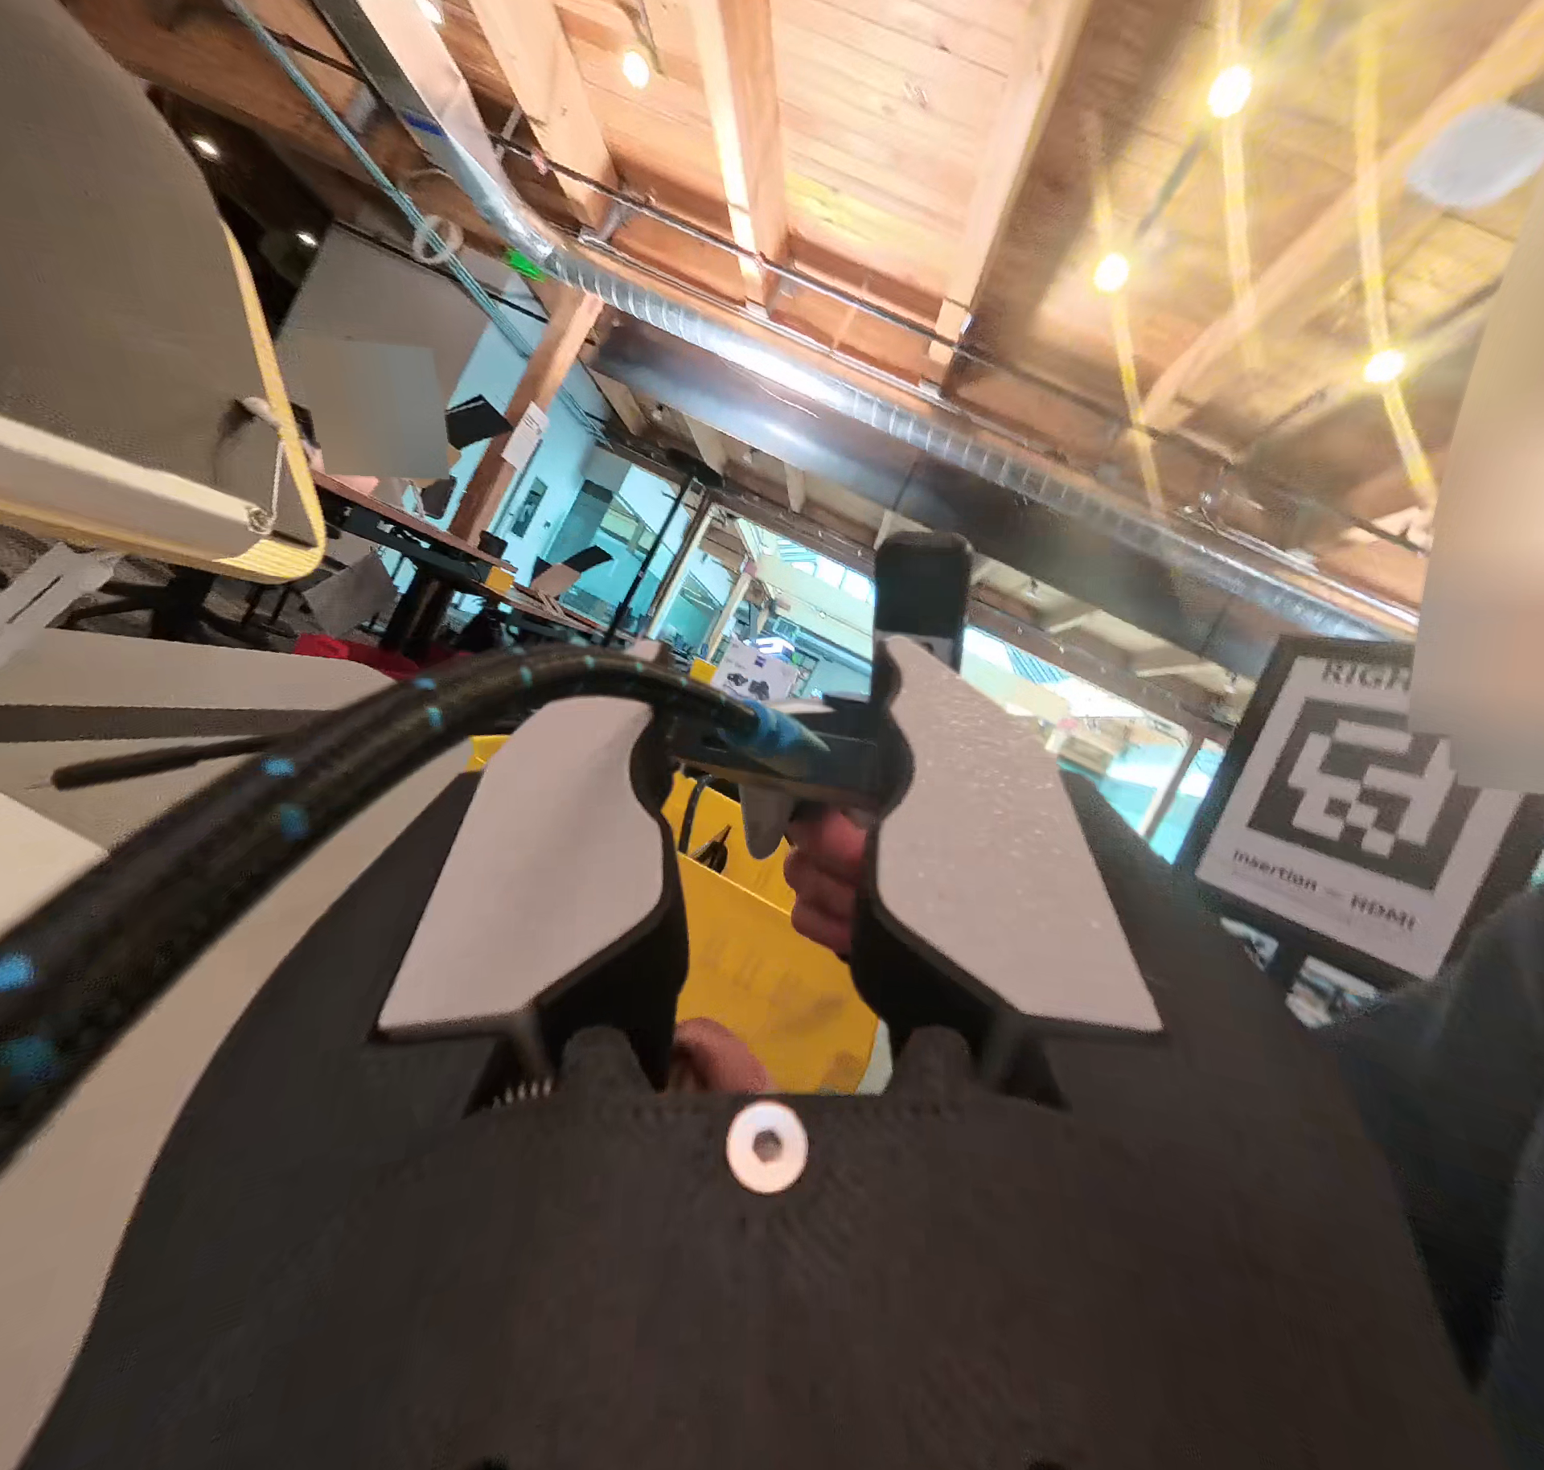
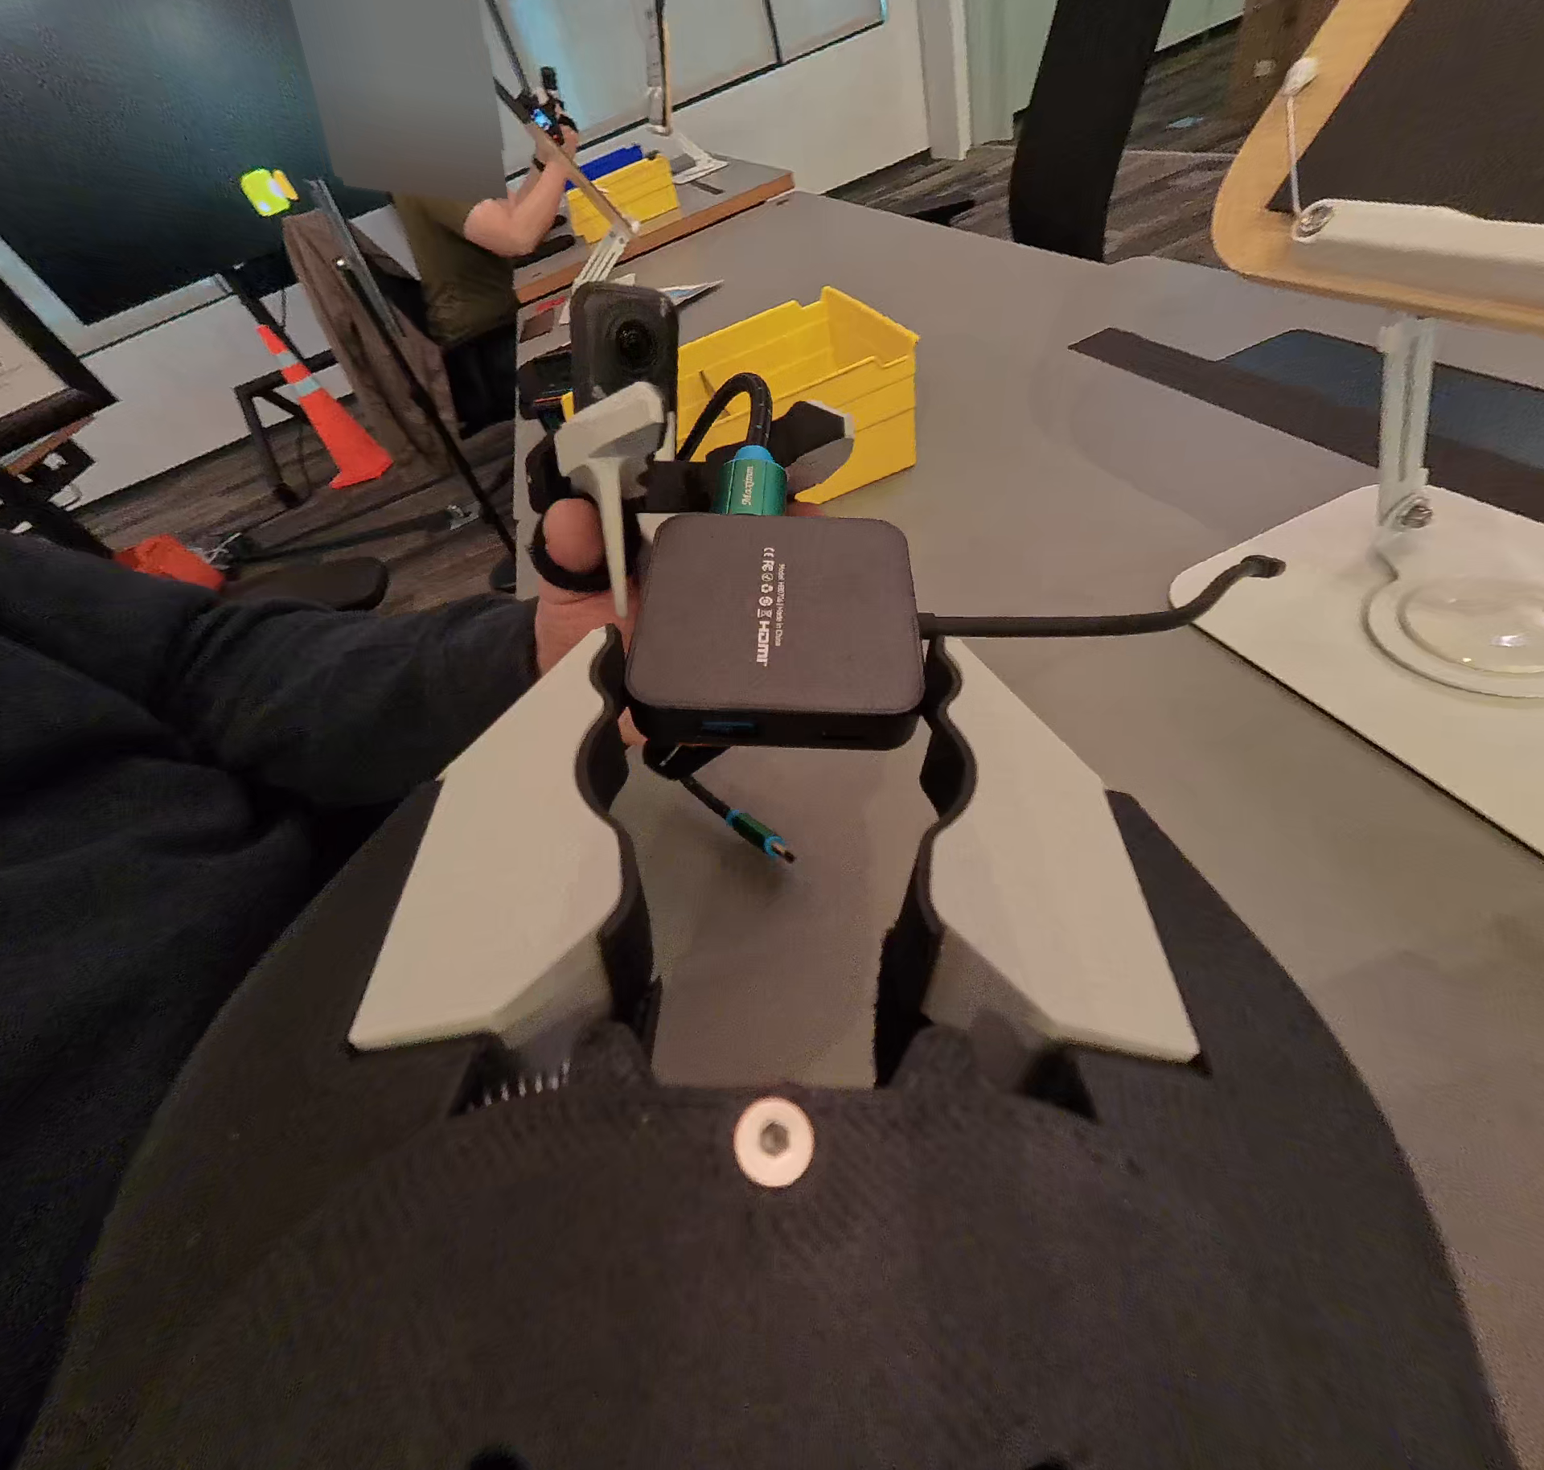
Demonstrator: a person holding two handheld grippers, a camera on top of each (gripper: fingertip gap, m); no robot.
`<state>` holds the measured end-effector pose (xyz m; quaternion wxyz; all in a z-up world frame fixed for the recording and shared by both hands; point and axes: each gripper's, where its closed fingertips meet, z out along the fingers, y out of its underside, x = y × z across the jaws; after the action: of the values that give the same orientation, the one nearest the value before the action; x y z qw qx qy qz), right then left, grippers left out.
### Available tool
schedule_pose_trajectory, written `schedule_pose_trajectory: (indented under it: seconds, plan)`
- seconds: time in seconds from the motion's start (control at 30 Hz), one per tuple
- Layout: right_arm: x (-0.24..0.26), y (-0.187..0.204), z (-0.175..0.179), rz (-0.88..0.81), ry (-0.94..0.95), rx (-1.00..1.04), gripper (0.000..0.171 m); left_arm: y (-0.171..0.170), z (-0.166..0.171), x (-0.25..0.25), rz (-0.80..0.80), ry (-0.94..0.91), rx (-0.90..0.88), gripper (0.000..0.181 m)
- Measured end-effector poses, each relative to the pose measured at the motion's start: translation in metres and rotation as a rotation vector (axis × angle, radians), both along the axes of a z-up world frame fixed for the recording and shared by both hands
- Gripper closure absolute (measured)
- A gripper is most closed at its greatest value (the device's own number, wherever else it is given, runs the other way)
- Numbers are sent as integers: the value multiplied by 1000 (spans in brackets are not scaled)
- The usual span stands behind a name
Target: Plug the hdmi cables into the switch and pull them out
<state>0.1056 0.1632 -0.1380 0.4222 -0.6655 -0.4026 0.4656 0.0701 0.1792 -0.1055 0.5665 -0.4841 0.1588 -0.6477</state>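
In the right wrist view my right gripper (image 2: pixel 777 661) is shut on a black square HDMI switch (image 2: pixel 773 628) and holds it above the grey table (image 2: pixel 1128 803). A green HDMI plug (image 2: pixel 749 484) with a blue collar meets the switch's far edge; its tip is hidden. My left gripper (image 2: pixel 727 461) holds that plug from the far side. In the left wrist view my left gripper (image 1: pixel 769 741) is shut on the plug (image 1: pixel 777 730), and its black braided cable (image 1: pixel 334 770) arcs away to the lower left. A small green-tipped lead (image 2: pixel 756 841) dangles under the switch.
A yellow bin (image 2: pixel 819 377) stands on the table behind the grippers. A thin black lead (image 2: pixel 1086 624) runs from the switch to a white stand base (image 2: pixel 1378 678) at right. A marker sign (image 1: pixel 1353 786) stands at right. A person sits at a far table (image 2: pixel 468 260). The tips of one gripper are about 6 cm away from the tips of the other.
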Motion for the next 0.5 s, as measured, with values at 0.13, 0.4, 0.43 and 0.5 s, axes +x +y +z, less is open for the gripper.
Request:
schedule_pose_trajectory:
  seconds: [0.13, 0.4, 0.43, 0.5]
  plan:
    - [0, -6, 5, 66, -18, 19, 101, -9, -5, 1, -8, 140, 127, 158]
    - [1, -13, 3, 187, -86, 35, 101, -25, -7, 0, -41, 351, 277, 158]
    - [1, -14, 2, 202, -101, 38, 101, -27, -7, 1, -40, 363, 287, 159]
    - [1, -15, 5, 218, -103, 47, 101, -30, -4, 1, -17, 360, 302, 161]
